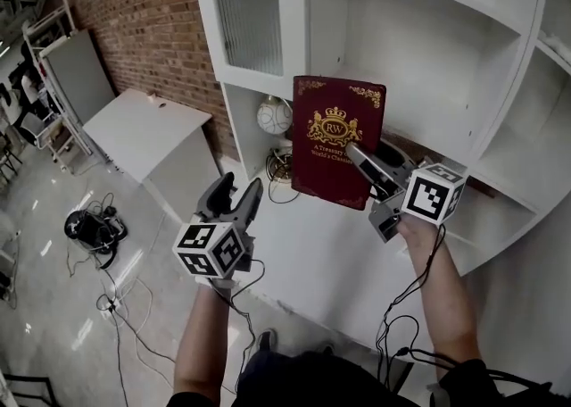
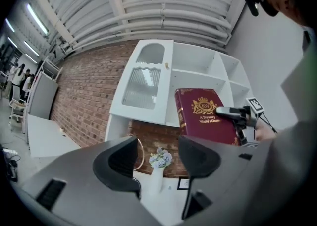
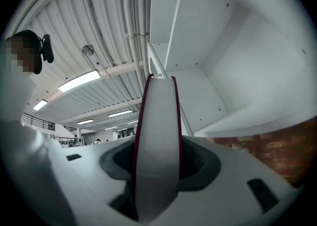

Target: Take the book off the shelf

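Observation:
A dark red book (image 1: 336, 139) with a gold crest on its cover hangs upright in the air in front of the white shelf unit (image 1: 419, 57). My right gripper (image 1: 375, 173) is shut on its right edge, one jaw across the cover. In the right gripper view the book's white page edge (image 3: 157, 145) fills the gap between both jaws. My left gripper (image 1: 234, 202) stands open and holds nothing, below and left of the book. The left gripper view shows the book (image 2: 204, 116) above its right jaw.
A globe ornament (image 1: 274, 115) and a tangle of cable (image 1: 281, 167) sit in the shelf's lower left niche. A white vase of flowers (image 2: 159, 163) stands on the counter. A glass cabinet door (image 1: 252, 17) is at upper left. Cables and a black device (image 1: 94, 228) lie on the floor.

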`<control>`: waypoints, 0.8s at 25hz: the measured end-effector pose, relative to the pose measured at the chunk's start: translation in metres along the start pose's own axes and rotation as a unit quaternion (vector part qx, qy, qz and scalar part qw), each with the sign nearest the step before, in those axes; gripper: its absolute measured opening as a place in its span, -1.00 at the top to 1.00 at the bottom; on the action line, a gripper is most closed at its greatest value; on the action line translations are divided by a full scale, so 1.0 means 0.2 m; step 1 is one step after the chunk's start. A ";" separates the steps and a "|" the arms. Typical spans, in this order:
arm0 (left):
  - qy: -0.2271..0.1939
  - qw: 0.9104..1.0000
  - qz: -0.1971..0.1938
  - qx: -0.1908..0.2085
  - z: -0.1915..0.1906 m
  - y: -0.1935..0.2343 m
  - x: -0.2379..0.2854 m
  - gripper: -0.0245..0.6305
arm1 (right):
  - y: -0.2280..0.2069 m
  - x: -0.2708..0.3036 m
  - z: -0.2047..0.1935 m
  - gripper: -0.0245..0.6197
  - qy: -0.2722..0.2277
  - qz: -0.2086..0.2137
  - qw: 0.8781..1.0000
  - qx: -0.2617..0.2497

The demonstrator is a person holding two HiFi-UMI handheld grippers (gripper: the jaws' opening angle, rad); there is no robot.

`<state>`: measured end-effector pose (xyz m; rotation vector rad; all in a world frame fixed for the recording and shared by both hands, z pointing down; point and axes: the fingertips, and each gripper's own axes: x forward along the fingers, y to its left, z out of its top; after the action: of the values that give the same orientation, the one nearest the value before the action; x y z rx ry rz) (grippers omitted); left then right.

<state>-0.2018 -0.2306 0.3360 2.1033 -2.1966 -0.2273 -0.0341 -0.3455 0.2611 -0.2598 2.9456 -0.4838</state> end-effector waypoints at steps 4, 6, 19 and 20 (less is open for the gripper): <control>-0.010 0.999 0.043 0.012 0.03 0.12 -0.13 0.15 | 0.06 0.09 -0.26 0.27 0.038 0.030 0.999 0.021; -0.007 0.998 0.060 0.015 0.02 0.16 -0.17 0.15 | 0.08 0.13 -0.41 0.27 0.065 0.043 0.996 0.033; 0.056 0.996 0.076 -0.009 -0.35 0.36 -0.16 0.15 | -0.17 0.29 -1.20 0.27 0.156 0.001 0.972 0.176; 0.062 0.995 0.074 -0.012 -0.38 0.38 -0.15 0.15 | -0.20 0.29 -1.24 0.27 0.155 -0.009 0.971 0.183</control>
<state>-0.2632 -0.2009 0.4251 1.8781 -2.2501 -0.1079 -0.1270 -0.3197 0.4999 -0.1782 3.0623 -1.1487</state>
